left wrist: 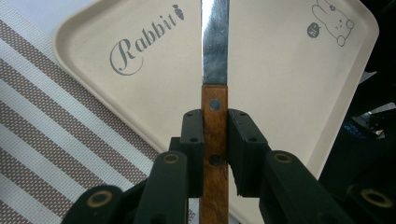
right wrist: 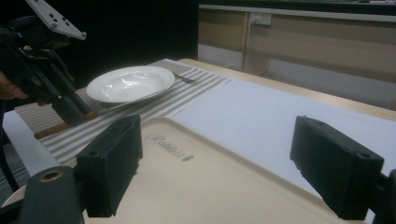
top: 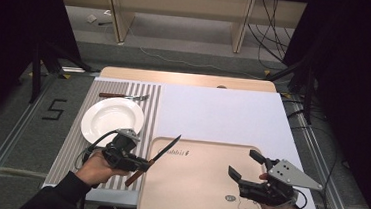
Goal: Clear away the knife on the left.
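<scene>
A knife with a wooden handle and steel blade is held by my left gripper, which is shut on the handle. It hangs over the left edge of the beige tray, its tip pointing toward the far right. In the left gripper view the handle sits clamped between both jaws of my left gripper, and the blade runs out over the tray. My right gripper hovers open over the tray's right part. Its pads stand wide apart with nothing between them.
A white plate lies on the striped placemat, with a fork beyond it. A white sheet covers the table behind the tray. The table's front edge is close to both hands.
</scene>
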